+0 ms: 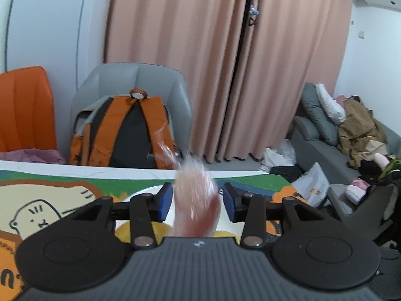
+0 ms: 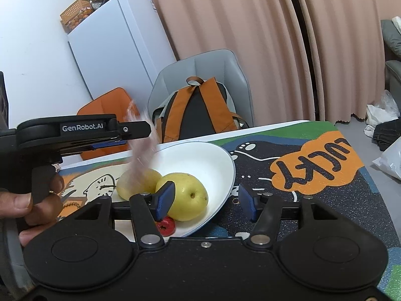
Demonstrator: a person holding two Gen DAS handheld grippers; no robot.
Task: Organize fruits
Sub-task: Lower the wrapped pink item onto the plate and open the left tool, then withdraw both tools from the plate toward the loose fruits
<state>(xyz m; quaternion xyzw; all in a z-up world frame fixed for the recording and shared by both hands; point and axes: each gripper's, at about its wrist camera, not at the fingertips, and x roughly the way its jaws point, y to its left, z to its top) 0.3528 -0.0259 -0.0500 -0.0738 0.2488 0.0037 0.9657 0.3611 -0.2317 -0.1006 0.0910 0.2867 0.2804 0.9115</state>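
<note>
A blurred pinkish item in clear plastic wrap (image 1: 196, 200) sits between the spread blue pads of the left gripper (image 1: 196, 198), above the white oval plate (image 2: 215, 160); no pad visibly touches it, and its identity cannot be determined. The plate holds two yellow pears (image 2: 186, 197) touching each other and a small red fruit (image 2: 167, 225), partly hidden behind a finger of the right gripper (image 2: 205, 202). The right gripper is open and empty, over the plate's near rim. The patterned table mat (image 2: 313, 170) lies open to the right.
</note>
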